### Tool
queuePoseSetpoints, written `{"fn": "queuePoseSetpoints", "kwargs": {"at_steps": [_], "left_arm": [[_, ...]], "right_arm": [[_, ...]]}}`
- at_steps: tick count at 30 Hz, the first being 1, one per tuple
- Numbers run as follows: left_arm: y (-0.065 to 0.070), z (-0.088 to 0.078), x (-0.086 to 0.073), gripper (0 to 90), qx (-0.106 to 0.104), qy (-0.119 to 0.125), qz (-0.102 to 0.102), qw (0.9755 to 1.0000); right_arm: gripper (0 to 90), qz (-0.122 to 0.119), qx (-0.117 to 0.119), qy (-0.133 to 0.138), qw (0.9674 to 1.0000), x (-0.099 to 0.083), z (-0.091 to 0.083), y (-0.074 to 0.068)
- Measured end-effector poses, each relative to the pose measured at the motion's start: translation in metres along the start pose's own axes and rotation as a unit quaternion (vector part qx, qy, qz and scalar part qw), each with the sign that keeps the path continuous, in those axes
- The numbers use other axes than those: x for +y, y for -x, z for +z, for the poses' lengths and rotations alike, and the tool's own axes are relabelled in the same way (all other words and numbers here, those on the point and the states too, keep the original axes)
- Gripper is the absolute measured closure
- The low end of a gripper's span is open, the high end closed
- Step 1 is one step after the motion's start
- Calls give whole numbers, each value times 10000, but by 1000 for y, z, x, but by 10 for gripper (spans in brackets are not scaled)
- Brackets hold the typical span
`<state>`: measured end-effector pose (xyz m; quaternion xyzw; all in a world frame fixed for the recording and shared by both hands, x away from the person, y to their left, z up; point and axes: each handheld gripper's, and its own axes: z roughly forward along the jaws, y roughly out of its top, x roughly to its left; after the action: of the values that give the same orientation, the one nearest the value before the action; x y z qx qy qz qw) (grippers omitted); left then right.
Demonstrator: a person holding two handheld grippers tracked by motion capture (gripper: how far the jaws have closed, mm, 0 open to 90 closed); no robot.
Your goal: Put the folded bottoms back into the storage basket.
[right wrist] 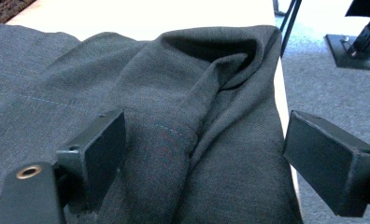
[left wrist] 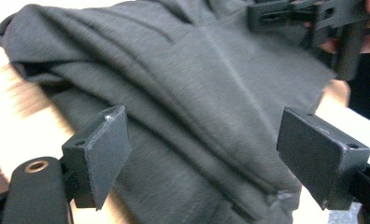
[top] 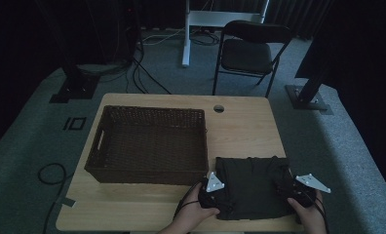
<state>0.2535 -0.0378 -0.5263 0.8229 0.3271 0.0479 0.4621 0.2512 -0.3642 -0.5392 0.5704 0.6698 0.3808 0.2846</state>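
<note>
Though beside folded cloth [top: 252, 187], basket [top: 149, 146] bare.

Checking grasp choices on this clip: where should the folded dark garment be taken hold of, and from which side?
Probably at the two near corners of the folded dark garment, one per tongs, coming in from the person's edge of the table. It lies flat in thick layered folds, and both the left tongs and right tongs stand open over those bunched edges, so each could pinch all layers together.

Dim room, folding chair [top: 249, 51], grey carpet [top: 30, 141]
</note>
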Motion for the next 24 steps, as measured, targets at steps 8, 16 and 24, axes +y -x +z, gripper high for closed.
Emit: {"fn": "queuePoseSetpoints", "kwargs": {"at_steps": [8,16,24], "left_arm": [[-7,7,-5,178,92,-130,-196,9997],[-8,14,-5,164,76,-235,-256,9994],[-4,22,-4,130,161,-355,-183,9991]], "right_arm": [[117,110,29,-98,9999,-2,5,2],[108,272,142,-269,9992,-2,11,4],[108,232,311,-338,9987,-2,15,2]]}}
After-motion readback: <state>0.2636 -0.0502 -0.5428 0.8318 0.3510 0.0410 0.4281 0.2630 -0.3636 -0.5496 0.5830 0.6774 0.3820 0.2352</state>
